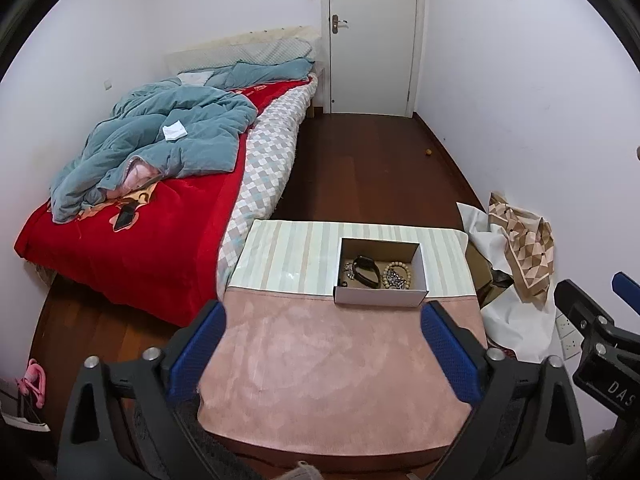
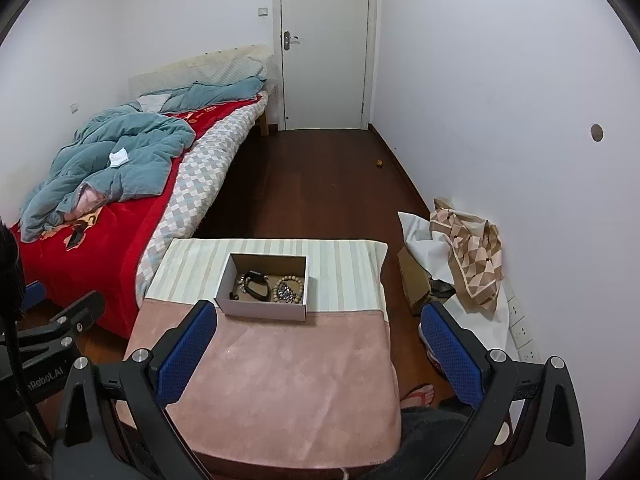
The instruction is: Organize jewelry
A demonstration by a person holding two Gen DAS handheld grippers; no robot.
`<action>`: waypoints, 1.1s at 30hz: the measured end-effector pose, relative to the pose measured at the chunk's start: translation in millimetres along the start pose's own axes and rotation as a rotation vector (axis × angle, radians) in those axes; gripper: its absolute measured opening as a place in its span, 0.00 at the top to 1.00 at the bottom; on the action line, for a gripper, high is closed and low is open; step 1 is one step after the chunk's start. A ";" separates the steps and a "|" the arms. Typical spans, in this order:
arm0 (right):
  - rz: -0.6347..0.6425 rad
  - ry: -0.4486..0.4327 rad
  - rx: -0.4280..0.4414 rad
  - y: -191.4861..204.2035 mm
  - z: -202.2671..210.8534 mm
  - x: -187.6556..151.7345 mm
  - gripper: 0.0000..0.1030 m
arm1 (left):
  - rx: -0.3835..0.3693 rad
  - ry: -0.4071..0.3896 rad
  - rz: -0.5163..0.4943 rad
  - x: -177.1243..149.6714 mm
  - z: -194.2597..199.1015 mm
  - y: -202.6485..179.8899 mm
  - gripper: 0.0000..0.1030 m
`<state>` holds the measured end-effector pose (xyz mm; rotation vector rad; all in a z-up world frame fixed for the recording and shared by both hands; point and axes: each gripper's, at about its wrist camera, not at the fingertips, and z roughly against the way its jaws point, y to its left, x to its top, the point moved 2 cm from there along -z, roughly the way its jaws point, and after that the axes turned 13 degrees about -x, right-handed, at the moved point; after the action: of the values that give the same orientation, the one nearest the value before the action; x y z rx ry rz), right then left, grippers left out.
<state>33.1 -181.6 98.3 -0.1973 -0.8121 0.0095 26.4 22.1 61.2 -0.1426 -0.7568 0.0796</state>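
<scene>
- Pink, suede-like cloth covers the near half of a small table (image 1: 336,364); a pale striped cloth (image 1: 296,256) covers the far half.
- A white cardboard box (image 1: 380,298) with an open top sits on the striped cloth, its near wall touching the seam with the pink cloth.
- Inside the box: a black band (image 1: 366,270) at 9 o'clock, a wooden bead bracelet (image 1: 396,272) at 3 o'clock, and a silvery chain (image 1: 396,279) lying inside the bead ring.
- The left gripper (image 1: 322,344) hovers above the pink cloth at 6 o'clock of the box, its blue-padded jaws wide apart and holding nothing.
- The right gripper (image 2: 320,346) hovers near the table's 4 o'clock edge, jaws likewise wide apart and empty.
- A bed (image 2: 120,224) with a red blanket and a rumpled teal quilt (image 2: 116,168) stands at 9 to 10 o'clock of the table.
- A white door (image 2: 324,44) is closed at 12 o'clock.
- A patterned scarf (image 2: 472,256) lies at 3 o'clock against the wall.
</scene>
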 end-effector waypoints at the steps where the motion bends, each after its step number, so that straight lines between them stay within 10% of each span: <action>1: -0.001 0.003 -0.005 1.1 -5.1 2.8 0.00 | 0.004 0.000 -0.001 1.4 -3.5 0.5 0.02; 33: 0.040 0.116 -0.034 36.2 -115.2 22.9 0.00 | 0.031 0.080 0.013 25.0 -90.8 12.9 0.02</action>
<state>134.5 -163.8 31.0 -0.2445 -0.6932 0.0215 106.8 28.8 10.9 -0.1206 -0.6750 0.0979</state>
